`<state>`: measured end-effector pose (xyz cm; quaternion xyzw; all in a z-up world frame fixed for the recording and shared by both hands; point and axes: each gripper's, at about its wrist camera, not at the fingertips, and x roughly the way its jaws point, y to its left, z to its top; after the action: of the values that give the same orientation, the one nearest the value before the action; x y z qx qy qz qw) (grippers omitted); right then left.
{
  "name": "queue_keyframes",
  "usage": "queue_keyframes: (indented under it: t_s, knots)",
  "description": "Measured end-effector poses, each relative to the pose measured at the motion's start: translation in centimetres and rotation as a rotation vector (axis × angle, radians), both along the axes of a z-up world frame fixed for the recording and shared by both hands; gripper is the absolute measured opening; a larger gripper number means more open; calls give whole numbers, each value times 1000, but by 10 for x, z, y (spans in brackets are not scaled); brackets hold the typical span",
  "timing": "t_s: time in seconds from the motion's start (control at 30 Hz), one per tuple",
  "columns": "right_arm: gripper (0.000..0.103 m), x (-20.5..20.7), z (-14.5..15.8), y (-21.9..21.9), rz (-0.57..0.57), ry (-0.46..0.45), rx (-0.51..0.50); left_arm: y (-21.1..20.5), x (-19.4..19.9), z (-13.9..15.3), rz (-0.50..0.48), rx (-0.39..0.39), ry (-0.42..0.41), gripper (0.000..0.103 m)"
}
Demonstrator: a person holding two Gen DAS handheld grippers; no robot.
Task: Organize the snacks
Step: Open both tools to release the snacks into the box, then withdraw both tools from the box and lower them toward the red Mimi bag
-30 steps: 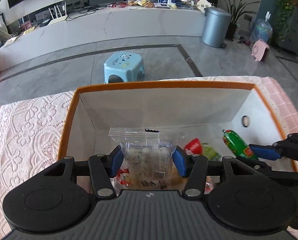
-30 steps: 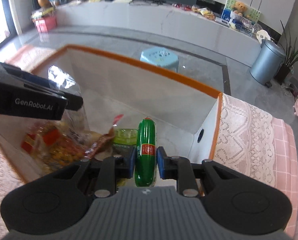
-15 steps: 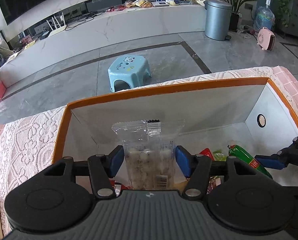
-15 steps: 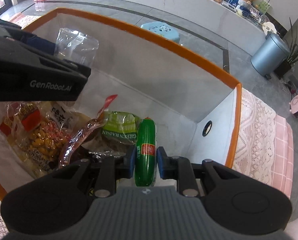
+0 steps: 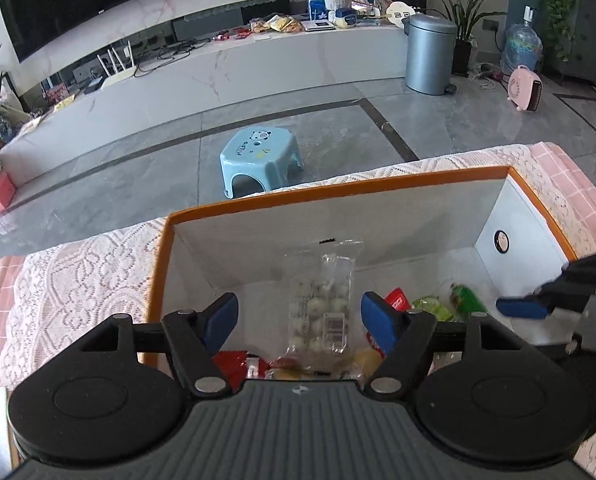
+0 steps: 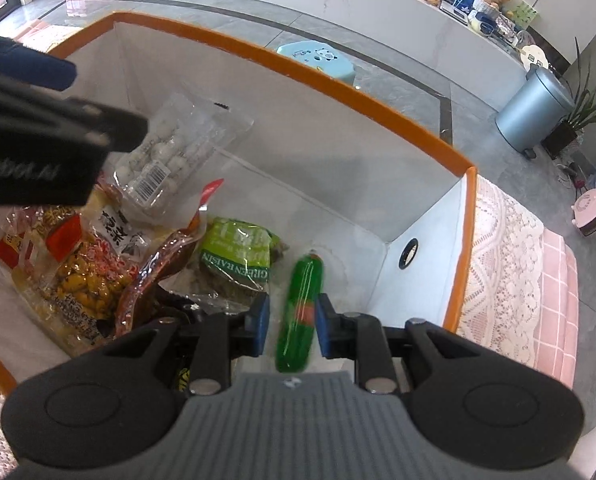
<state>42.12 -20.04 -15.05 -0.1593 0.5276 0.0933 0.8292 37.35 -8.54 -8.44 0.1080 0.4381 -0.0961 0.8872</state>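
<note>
1. Left hand-held gripper [image 5: 298,320]: jaws just opened wide, clear bag [image 5: 322,304] loose between them, low centre, inside the box [image 5: 338,196].
2. Right hand-held gripper [image 6: 290,326]: jaws just eased apart, green sausage [image 6: 300,316] between, apparently released.
3. Step: dropping snacks in the box. Next: lift both clear.

The right gripper [image 6: 290,330] has just been opening; the green sausage [image 6: 301,312] lies between its pads, untouched. Raisin bag [image 6: 238,258] at ten o'clock of it, white-ball packet [image 6: 170,152] beyond, inside the box [image 6: 338,84].
</note>
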Motion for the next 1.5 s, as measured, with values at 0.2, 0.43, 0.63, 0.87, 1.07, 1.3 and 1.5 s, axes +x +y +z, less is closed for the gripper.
queue_keyframes:
  t_s: [0.2, 0.43, 0.63, 0.87, 1.07, 1.3, 1.5]
  knots:
    - [39, -15, 13, 6, 4, -37, -6, 6, -11, 6, -1, 5, 9, 83]
    - [40, -36, 35, 1, -17, -77, 14, 9, -38, 22, -49, 2, -12, 83]
    - [58, -57, 58, -8, -43, -115, 62, 10, -62, 40, -75, -40, -21, 83]
    - [70, -95, 88, -23, -81, -202, 159, 6, -108, 57, -105, 3, -94, 83]
    - [70, -147, 107, -38, -99, -320, 270, 6, -147, 64, -103, 0, -141, 83]
    - [70, -209, 106, -52, -175, -452, 310, 6, -182, 64, -76, -84, -160, 83]
    - [70, -256, 88, -63, -259, -480, 398, 3, -211, 56, -72, -130, -165, 81]
